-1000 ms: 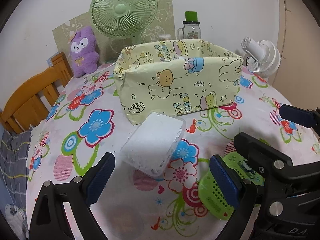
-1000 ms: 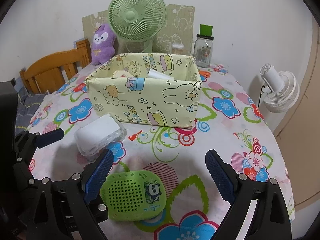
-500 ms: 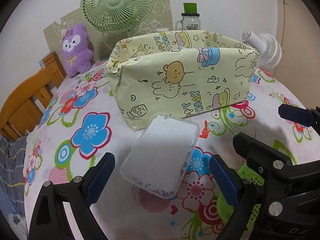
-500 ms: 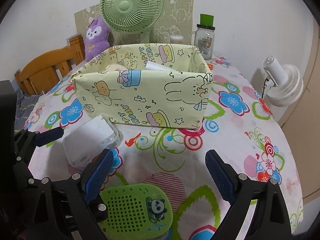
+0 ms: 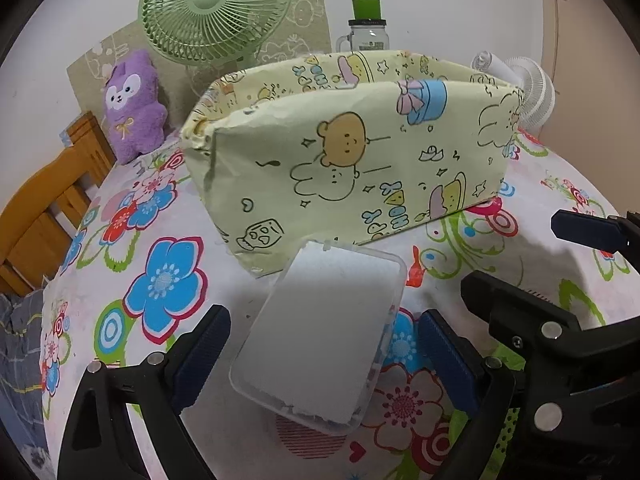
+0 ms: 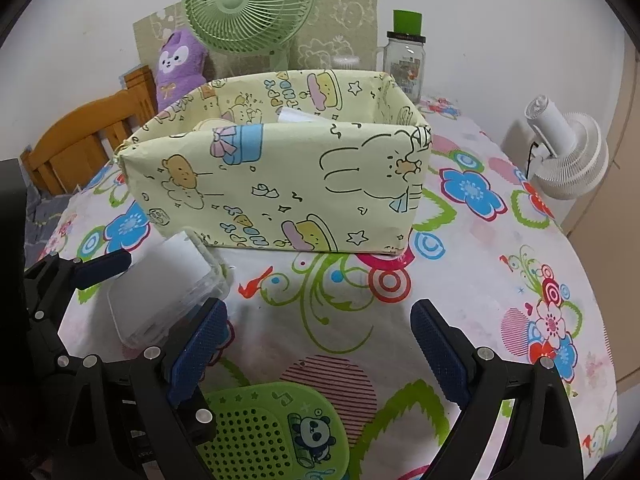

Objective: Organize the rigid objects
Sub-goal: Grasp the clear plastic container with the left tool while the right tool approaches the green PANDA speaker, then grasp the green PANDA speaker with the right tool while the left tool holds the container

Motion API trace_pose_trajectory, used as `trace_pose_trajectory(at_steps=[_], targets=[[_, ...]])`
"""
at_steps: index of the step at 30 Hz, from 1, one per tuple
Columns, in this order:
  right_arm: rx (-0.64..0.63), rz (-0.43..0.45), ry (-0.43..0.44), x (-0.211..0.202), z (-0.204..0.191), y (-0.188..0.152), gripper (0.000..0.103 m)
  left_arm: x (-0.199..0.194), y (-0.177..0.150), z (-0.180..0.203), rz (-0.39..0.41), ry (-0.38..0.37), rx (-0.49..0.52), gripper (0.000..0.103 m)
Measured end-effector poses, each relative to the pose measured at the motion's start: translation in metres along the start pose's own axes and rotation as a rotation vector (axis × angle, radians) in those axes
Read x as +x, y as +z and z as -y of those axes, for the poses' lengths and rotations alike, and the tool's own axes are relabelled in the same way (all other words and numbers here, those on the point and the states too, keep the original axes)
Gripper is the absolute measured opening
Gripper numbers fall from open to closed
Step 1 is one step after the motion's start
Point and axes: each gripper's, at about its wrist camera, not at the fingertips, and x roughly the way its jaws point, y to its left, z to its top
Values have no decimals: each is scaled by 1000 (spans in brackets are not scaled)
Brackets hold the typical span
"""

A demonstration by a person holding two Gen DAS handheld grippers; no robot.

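Clear plastic rectangular case (image 5: 324, 328) is lying between the left gripper's (image 5: 322, 354) spread jaws, untouched; the right gripper (image 6: 318, 346) is gaping above a green perforated panda box (image 6: 276, 432).

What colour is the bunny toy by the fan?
Purple plush toy with a white face, clearest in the left wrist view.

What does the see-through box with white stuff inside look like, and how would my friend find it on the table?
Start at the big yellow cartoon-print storage box in the middle of the flowery tablecloth. Just in front of its near wall lies a flat clear plastic case filled with something white, between the open left gripper's blue pads. Its neighbour, the green panda case, is coloured and perforated; this one is plain and transparent.
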Motion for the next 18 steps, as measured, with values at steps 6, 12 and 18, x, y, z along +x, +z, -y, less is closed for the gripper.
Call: trace_pose_trajectory(at_steps=[6,12,18], targets=[[11,-4,11,2,1,0,95,-1,-1,1,0,-9,-4,75],[-2,-4,26,-3,-1,-5,95,-9,-6,2,7,13,-4,67],[-38,-9,32,-11,-8,-11,95,-21,-19,-2,-3,33,-46,64]])
